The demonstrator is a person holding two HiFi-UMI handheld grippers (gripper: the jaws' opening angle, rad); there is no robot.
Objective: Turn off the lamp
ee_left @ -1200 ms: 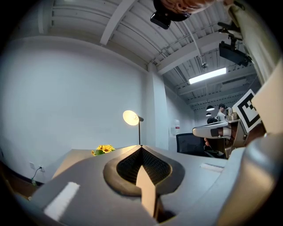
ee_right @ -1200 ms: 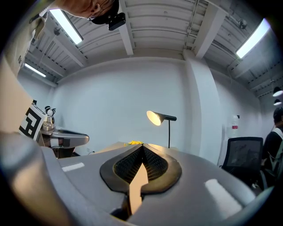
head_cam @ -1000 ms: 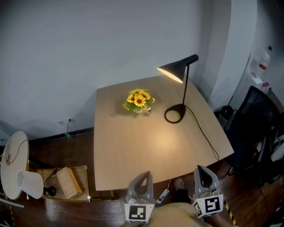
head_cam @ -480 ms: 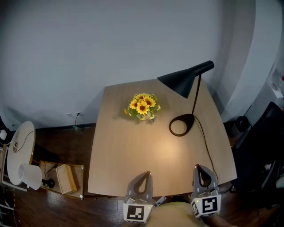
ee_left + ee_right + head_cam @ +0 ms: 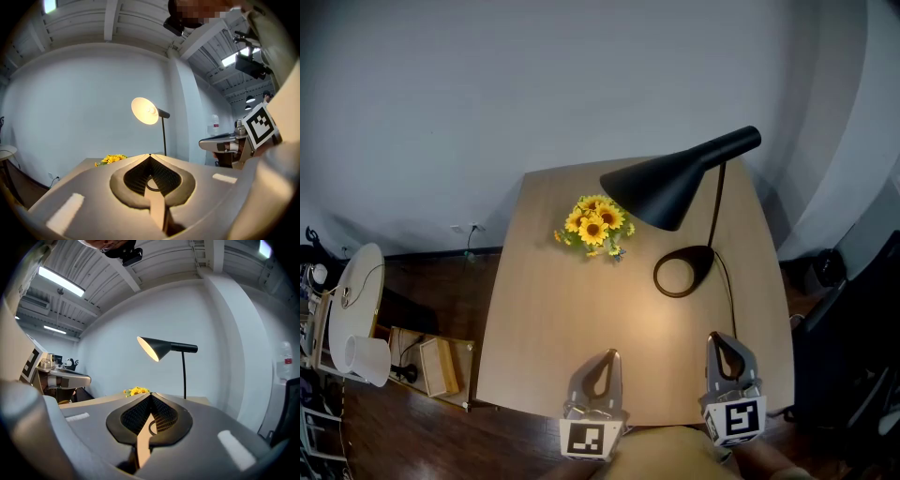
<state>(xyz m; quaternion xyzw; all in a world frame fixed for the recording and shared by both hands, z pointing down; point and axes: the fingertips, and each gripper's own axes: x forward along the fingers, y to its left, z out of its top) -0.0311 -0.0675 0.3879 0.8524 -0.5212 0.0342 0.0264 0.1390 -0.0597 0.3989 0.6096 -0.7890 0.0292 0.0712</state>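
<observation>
Closed and empty, left hand-held gripper (image 5: pixel 605 362) and right hand-held gripper (image 5: pixel 723 349) hover at the wooden table's (image 5: pixel 546 328) near edge; a clumsy reach could topple the lit black cone-shaded lamp (image 5: pixel 673 187).

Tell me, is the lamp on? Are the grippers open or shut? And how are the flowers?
Lamp: on, glowing inside its shade.
Left gripper: shut, empty.
Right gripper: shut, empty.
Flowers: standing upright, left of the lamp.
</observation>
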